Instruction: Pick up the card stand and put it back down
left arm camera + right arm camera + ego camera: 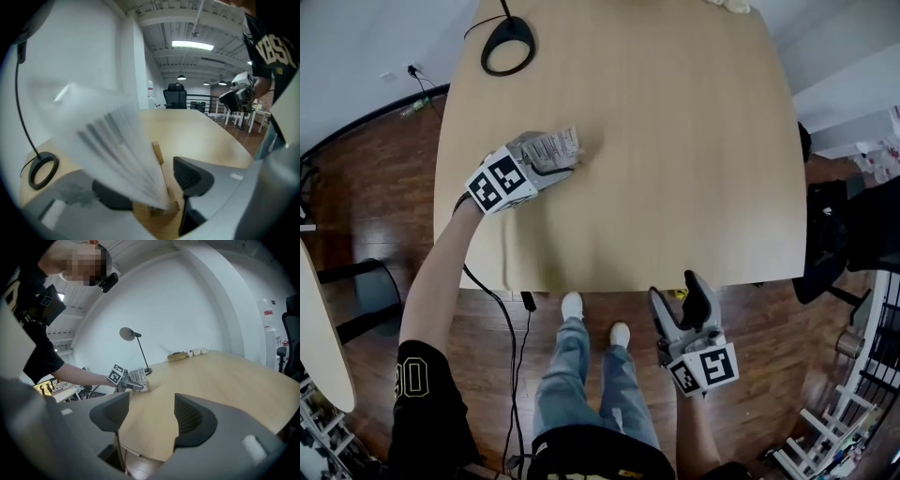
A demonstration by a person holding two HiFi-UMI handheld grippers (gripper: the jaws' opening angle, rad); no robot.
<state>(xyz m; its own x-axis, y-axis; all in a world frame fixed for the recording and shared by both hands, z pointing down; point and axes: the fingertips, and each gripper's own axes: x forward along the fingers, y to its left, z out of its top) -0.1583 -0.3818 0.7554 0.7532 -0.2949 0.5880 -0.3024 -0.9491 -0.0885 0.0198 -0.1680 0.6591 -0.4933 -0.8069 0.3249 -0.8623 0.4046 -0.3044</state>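
You held the left gripper (pixel 570 161) with jaws parted, unclenched, around the small wooden card stand with its white printed card (pixel 161 206) on the pale wood table (pixel 675 141), apparently setting it down, right gripper (pixel 675 291) open and empty; next, back away without clipping it.

card (pixel 112 150) in card stand (pixel 158 153) motion-blurred, print unreadable, card covers part of one jaw of left tool (pixel 150 185), stand mostly hidden under that tool in head view, lamp (pixel 512 28) stem cut by top edge, small items (pixel 196 352) at far end of surface (pixel 225 380) too small to tell
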